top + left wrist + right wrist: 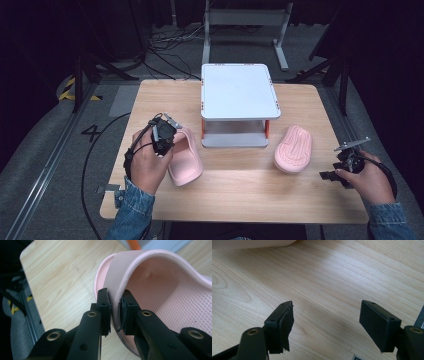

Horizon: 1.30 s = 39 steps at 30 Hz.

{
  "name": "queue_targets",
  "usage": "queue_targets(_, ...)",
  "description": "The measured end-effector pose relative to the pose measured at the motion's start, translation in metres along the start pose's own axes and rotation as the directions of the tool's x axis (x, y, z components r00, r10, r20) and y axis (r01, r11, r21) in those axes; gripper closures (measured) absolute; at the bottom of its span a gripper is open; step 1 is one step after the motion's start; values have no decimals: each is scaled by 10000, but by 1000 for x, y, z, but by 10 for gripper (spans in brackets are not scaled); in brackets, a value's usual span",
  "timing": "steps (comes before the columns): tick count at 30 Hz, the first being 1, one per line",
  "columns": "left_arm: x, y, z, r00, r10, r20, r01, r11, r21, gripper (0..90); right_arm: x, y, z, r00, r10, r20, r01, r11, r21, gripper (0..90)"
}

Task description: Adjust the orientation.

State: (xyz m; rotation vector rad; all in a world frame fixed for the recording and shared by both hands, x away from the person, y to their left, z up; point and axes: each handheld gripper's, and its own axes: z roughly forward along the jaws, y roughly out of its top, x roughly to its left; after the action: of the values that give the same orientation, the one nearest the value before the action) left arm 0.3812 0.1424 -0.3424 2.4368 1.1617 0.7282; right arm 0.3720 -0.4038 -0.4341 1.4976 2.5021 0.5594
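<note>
**Left tool clamped on pink slipper strap; right tool idle, jaws apart**

Left tool (115, 312) has its 2 black jaws pinched on the edge of the upper band of the pink slipper (160, 297). In the left gripper view the band's rim sits squeezed between the pads, pads pressing from both sides. The footbed's dotted texture shows inside, under the arch of the band. In the high view the same slipper (187, 160) sits on the left half of the tabletop (240, 195), w/ the left hand (147, 167) and left tool (162, 137) over its near-left side. Can't tell from the pics whether its sole touches the wood or is just off it.

Right tool (327, 325) has jaws wide apart, nothing between them, just bare wood grain below. In the high view the right tool (332, 175) is at the tabletop's right edge, held in the right hand (367, 180), well apart from both slippers.

2nd pink slipper (294, 149) lies sole-up, ribbed tread showing, on the right half of the tabletop, just right of the white rack (239, 90). The rack is a 2-level stand w/ orange posts, at the back centre, between the 2 slippers.
</note>
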Motion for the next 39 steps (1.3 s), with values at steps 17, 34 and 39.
queue_targets(17,-52,44,-2,9740,2182,614,-2101,9708,-1159,795,-3,-3,-2,9999,127,-31,-127,9999,-94,280)
queue_targets(34,-69,81,42,9513,3063,342,-2986,9435,-1438,793,-5,-4,-2,9999,160,-25,-161,9997,-162,284)
queue_targets(39,-70,84,56,9438,3294,251,-3226,9354,-1449,785,-5,-4,-1,9998,172,-43,-173,9996,-204,284)
